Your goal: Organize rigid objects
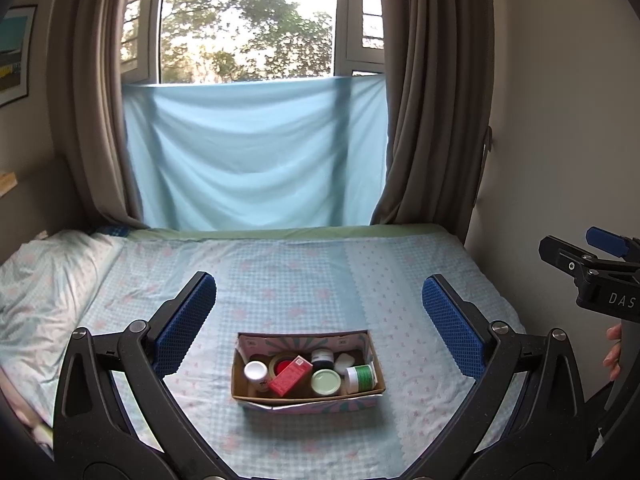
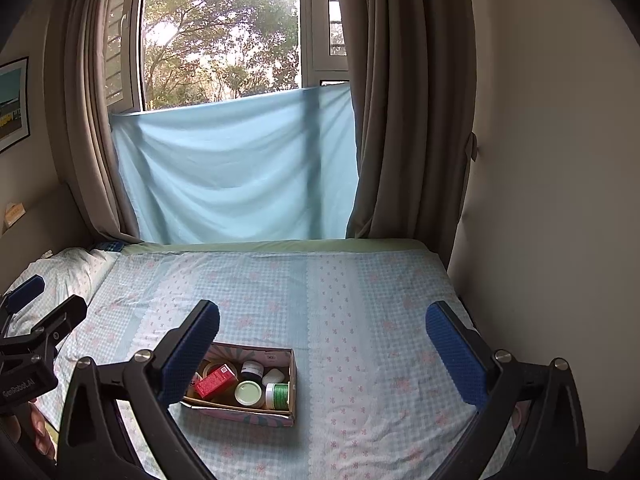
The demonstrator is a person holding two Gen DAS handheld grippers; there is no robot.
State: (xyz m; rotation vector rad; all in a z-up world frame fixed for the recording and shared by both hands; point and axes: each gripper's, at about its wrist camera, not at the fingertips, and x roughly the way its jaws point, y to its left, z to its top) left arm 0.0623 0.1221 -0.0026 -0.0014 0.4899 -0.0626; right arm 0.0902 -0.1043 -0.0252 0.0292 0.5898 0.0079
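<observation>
A shallow cardboard box (image 1: 244, 392) sits on the bed and also shows in the right wrist view (image 2: 294, 376). In it lie a red carton (image 1: 290, 376), a white-capped bottle (image 1: 256, 372), a roll of tape (image 1: 282, 360), a dark jar (image 1: 322, 358), a pale green lid (image 1: 326, 383), a green-labelled jar (image 1: 362, 377) and a small white piece (image 1: 344, 362). My left gripper (image 1: 320, 312) is open and empty, held above and in front of the box. My right gripper (image 2: 322, 340) is open and empty, held above the bed to the right of the box.
The bed (image 1: 320, 272) has a blue checked sheet. A pillow (image 1: 48, 280) lies at the left. A wall (image 2: 560, 200) runs along the bed's right side. Curtains and a blue cloth (image 1: 256, 160) hang at the far edge under a window.
</observation>
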